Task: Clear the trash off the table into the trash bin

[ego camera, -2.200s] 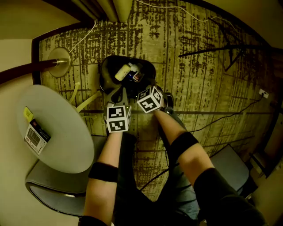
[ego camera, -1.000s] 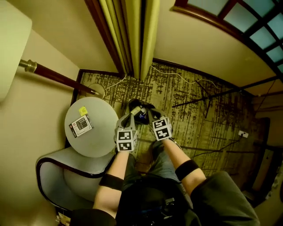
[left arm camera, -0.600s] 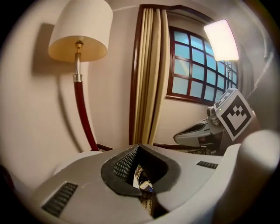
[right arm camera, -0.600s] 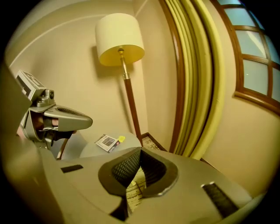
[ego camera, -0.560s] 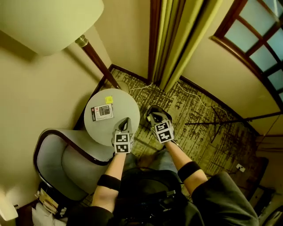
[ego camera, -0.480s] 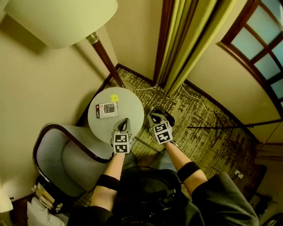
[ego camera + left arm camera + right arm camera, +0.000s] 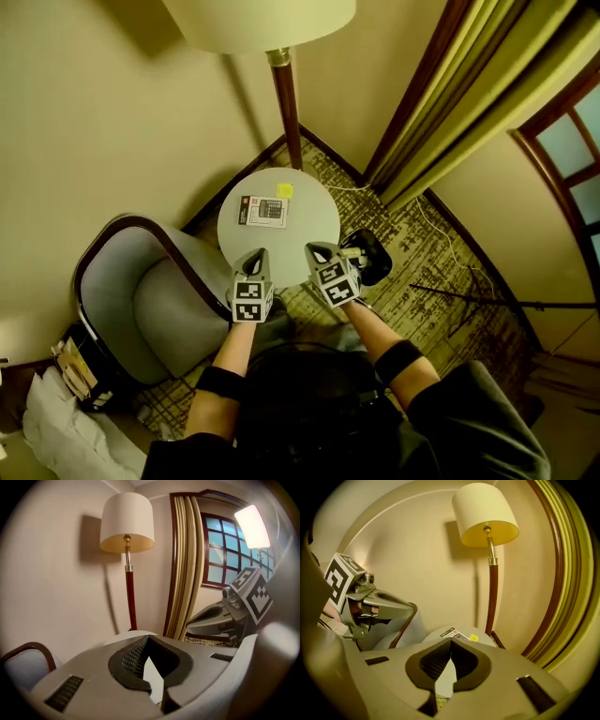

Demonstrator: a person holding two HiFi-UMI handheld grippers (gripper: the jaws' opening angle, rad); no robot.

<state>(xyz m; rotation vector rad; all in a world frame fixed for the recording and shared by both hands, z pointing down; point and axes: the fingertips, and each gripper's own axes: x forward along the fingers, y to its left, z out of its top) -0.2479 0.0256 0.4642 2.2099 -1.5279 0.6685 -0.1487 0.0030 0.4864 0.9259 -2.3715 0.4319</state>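
Looking down in the head view, a round table (image 7: 302,234) with a smooth pale grey top stands in a corner of the room. The trash on it sits on its far side. A flat rectangular box (image 7: 262,210) with a red strip at its left end and a dark printed panel lies with its long axis running left to right. A small square yellow note (image 7: 284,190) lies just beyond the box's right end. The left gripper (image 7: 256,258) and right gripper (image 7: 317,251) hover side by side over the table's near edge, pointing toward the far wall. A black trash bin (image 7: 382,261) stands on the patterned carpet (image 7: 441,281) just right of the table, with pale litter inside. A grey armchair (image 7: 141,300) with a dark wooden rim sits to the left. A floor lamp (image 7: 286,112) with a dark red pole rises behind the table, and olive curtains (image 7: 469,103) hang at the right.

The left gripper view shows its jaws shut tip to tip with nothing between the ribbed black pads. Beyond them are the table's rim, the lamp's cream shade against a plain wall (image 7: 56,583), and a gridded window (image 7: 225,555).

The right gripper view shows its jaws likewise closed and empty. The box and note lie on the table beyond, with the left gripper to its left.
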